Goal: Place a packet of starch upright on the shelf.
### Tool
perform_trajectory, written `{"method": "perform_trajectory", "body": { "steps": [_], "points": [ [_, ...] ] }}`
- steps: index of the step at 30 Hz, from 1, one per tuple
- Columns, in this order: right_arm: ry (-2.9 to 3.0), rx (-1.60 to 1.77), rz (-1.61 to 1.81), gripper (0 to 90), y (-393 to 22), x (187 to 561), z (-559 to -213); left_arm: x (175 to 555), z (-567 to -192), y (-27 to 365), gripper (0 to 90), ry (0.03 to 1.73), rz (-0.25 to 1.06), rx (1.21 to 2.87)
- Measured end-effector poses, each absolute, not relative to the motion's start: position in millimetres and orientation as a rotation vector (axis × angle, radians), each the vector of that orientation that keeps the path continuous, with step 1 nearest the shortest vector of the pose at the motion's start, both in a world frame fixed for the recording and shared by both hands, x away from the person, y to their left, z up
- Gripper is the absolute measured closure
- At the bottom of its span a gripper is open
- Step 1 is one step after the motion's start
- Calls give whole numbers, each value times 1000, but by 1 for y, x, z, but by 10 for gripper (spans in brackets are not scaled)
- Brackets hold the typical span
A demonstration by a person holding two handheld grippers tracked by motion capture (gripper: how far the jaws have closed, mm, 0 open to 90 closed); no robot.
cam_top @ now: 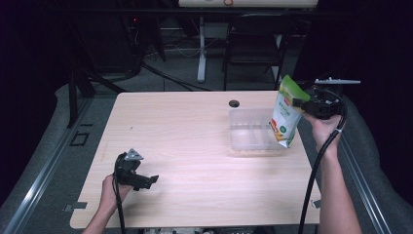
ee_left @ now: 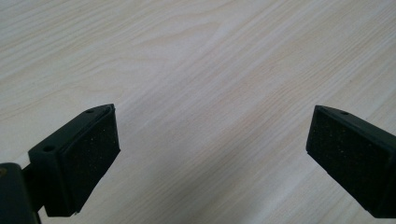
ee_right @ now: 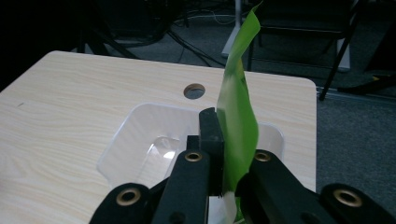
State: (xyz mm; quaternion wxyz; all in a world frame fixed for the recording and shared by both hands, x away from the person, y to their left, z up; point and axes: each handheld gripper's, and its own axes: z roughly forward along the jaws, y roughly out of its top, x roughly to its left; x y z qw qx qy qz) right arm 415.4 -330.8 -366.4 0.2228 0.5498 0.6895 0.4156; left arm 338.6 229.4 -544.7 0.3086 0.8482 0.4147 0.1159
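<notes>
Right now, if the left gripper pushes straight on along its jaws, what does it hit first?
Most likely the bare wooden table: the left gripper, jaws wide open, points down at it with nothing between. How far off is unclear.

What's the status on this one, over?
Right hand-held gripper shut on green pouch, held above clear tray. Left hand-held gripper open, over bare table. Nothing in the way.

one green pouch (cam_top: pixel 286 116), one clear plastic tray (cam_top: pixel 248 130), two grippers, one wooden table (cam_top: pixel 195 146), one chair (cam_top: pixel 255 44).
</notes>
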Motion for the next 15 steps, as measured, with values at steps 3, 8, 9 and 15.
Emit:
{"method": "perform_trajectory", "body": {
  "steps": [3, 8, 9, 15],
  "points": [
    [1890, 1537, 1141, 900, -330, 423, -371, 339, -545, 229, 27, 1097, 309, 2239],
    [1851, 1572, 1141, 900, -329, 431, -379, 338, -545, 228, 27, 1087, 306, 2245],
    [1842, 1576, 1143, 900, -328, 432, -381, 338, -545, 228, 27, 1086, 306, 2246],
    [1789, 1591, 1129, 900, -323, 439, -392, 338, -545, 228, 27, 1080, 307, 2247]
  ]
}}
